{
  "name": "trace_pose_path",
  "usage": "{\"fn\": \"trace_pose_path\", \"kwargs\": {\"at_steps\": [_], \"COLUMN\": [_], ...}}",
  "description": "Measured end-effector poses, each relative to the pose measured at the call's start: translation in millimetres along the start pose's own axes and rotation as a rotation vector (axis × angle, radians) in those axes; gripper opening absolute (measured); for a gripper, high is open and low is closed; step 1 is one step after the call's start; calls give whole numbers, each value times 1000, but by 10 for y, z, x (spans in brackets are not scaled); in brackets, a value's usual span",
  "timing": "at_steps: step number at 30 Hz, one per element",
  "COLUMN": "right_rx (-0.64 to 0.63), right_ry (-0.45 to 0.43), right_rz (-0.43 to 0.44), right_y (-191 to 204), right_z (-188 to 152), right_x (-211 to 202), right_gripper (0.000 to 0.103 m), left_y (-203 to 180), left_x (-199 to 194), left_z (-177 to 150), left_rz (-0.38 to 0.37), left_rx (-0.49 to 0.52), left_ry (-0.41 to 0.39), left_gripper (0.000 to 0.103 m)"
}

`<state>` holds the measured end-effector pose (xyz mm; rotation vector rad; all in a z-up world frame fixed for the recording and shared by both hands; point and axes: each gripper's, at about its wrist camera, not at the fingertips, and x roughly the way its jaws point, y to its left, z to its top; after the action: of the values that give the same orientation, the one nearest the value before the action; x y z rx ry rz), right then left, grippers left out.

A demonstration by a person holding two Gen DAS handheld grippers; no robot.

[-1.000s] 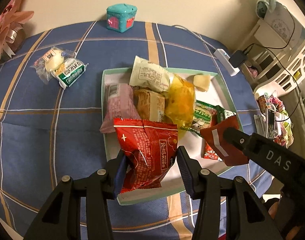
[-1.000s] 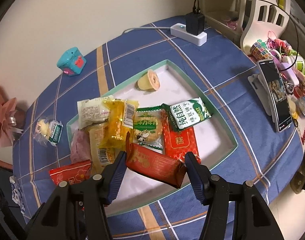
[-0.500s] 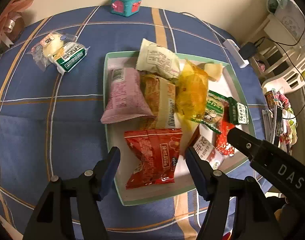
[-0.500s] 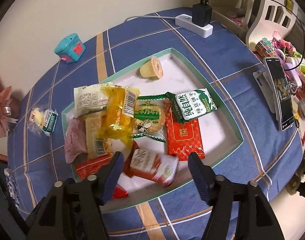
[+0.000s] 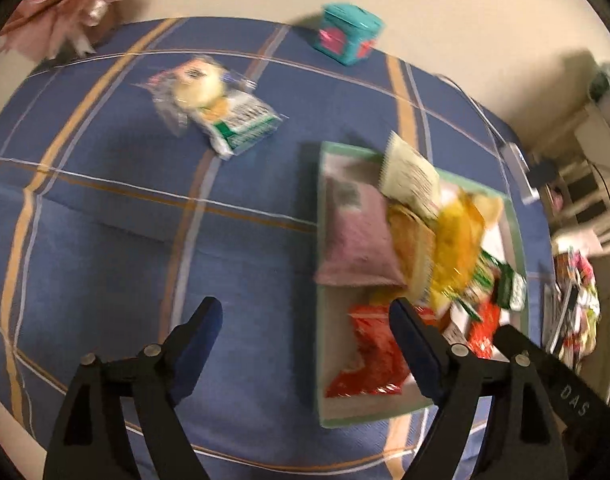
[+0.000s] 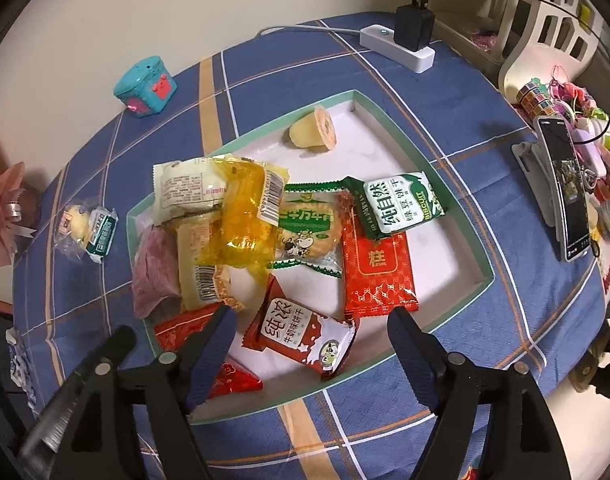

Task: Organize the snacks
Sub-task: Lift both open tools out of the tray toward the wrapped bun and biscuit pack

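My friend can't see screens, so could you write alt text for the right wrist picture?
A shallow green-rimmed tray on a blue plaid tablecloth holds a heap of wrapped snacks, with a red biscuit packet lying nearest. The right gripper hovers above it, jaws open and empty.

"BISCUIT" is printed on the green pack (image 6: 397,207) at about 1 o'clock in the tray. "DAS" sits on the black gripper arm (image 5: 573,399) at 4 o'clock in the left wrist view.

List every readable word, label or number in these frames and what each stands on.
"纯自然", "BISCUIT": green biscuit packet
"纯浓": red-brown biscuit packet
"糕": red cake packet
"DAS": right gripper's arm
Barcode digits, cream packet print, cow biscuit packet characters, phone screen: too small or blurred.
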<state>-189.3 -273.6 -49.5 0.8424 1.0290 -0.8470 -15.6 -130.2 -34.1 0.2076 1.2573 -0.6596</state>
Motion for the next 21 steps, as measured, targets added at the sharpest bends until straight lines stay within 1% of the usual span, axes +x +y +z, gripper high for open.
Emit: {"fn": "trace_pose_path", "kwargs": {"at_steps": [5, 7, 11, 12, 13, 14, 15, 21], "right_rx": [-22, -38, -70, -76, -81, -83, -87, -102], "right_ry": [-3, -5, -12, -12, -14, -15, -19, -42], "right_rz": [-4, -8, -14, -16, -19, -19, -19, -13], "right_y": [88, 141, 245, 268, 290, 308, 326, 447], "right_z": [-21, -29, -55, -60, -66, -73, -78, -97], "right_x": [-6, -6, -16, -14, -12, -8, -11, -27], "right_gripper": [82, 87, 89, 93, 101, 103, 103, 103], "left_y": [207, 287, 372, 392, 395, 406, 414, 462], "left_x": [-59, -76, -90, -95, -105, -96, -101, -158], "left_z": [98, 120, 148, 149, 141, 147, 149, 171], "left_rz": [54, 75, 93, 97, 102, 108, 114, 136], "left_rx": [-46, -63, -85, -87, -86, -84, -83, -58], "left_ry": [-37, -49, -60, -64, -65, -67, -71, -110], "left_gripper": [89, 89, 90, 90, 94, 101, 102, 102]}}
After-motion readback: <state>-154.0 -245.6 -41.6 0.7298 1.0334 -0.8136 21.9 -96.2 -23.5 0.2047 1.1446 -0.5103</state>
